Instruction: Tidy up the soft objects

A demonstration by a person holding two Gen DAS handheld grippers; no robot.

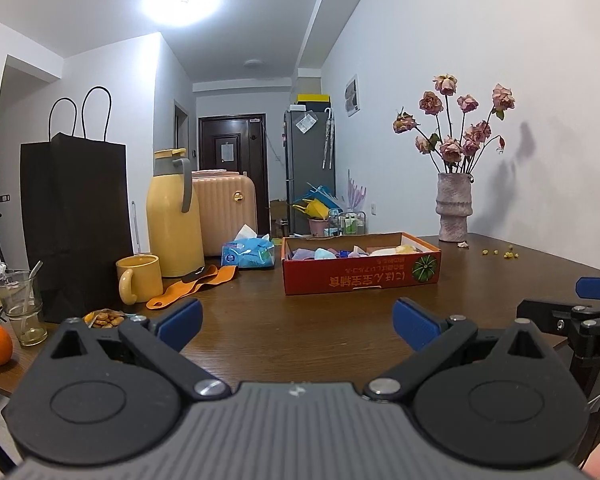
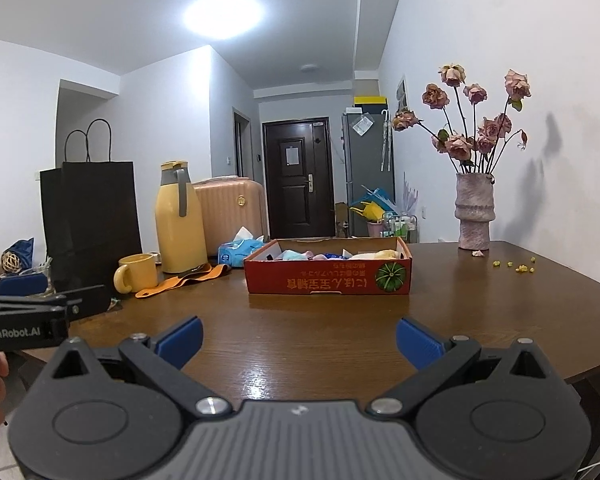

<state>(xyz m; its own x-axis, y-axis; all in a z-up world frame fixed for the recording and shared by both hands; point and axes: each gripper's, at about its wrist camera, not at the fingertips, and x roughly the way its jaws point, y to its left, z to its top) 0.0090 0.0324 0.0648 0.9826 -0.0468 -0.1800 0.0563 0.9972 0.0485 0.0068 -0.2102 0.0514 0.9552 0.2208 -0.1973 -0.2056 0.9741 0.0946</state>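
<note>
We hold two grippers above the brown table (image 1: 300, 332): the left gripper (image 1: 298, 322) and the right gripper (image 2: 300, 342), each with its blue-padded jaws spread wide apart and nothing between them. One red cardboard box (image 2: 328, 276) sits mid-table, well ahead of both; its soft objects (image 1: 320, 253) show only as pastel tops over the rim, so we cannot count them. Left of it we count one yellow mug (image 1: 138, 279), one yellow thermos (image 1: 174, 216), one black paper bag (image 1: 76, 220) and one orange strap (image 1: 196, 286); one vase (image 2: 474, 212) stands far right.

Right hand-held gripper (image 2: 299, 340) spread wide, red box (image 2: 328, 278) beyond
</note>
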